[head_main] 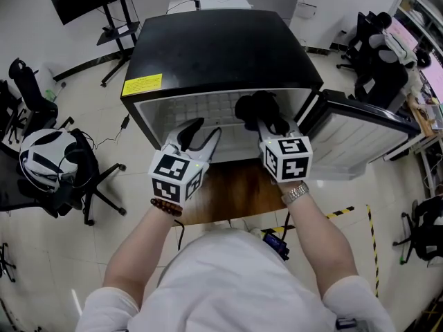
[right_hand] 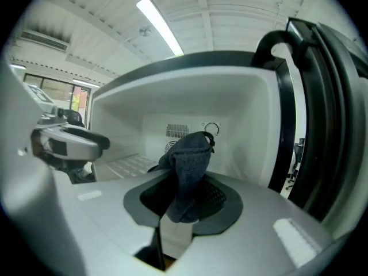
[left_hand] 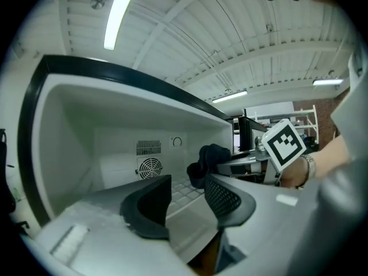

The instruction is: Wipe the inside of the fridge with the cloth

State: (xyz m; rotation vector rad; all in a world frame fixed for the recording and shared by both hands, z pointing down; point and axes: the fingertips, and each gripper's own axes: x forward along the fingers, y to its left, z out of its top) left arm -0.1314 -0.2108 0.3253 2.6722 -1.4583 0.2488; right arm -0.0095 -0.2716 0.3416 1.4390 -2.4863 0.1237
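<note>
Right gripper (right_hand: pixel 184 195) clamps an upright, crumpled dark-blue cloth (right_hand: pixel 191 157) at the front edge of the open black, white-lined fridge (head_main: pixel 208 50), its interior straight ahead, while the left gripper (left_hand: pixel 187 203) gapes empty alongside.

I see a dark blue cloth (right_hand: pixel 190 160) of coarse, matt weave. The small black fridge (head_main: pixel 214 47) has a smooth, slightly glossy shell and a smooth white plastic lining. It stands on a polished brown wooden tabletop (head_main: pixel 228 189).

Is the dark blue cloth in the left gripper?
No, the right gripper pinches the dark blue cloth; the left gripper stands open, empty.
</note>
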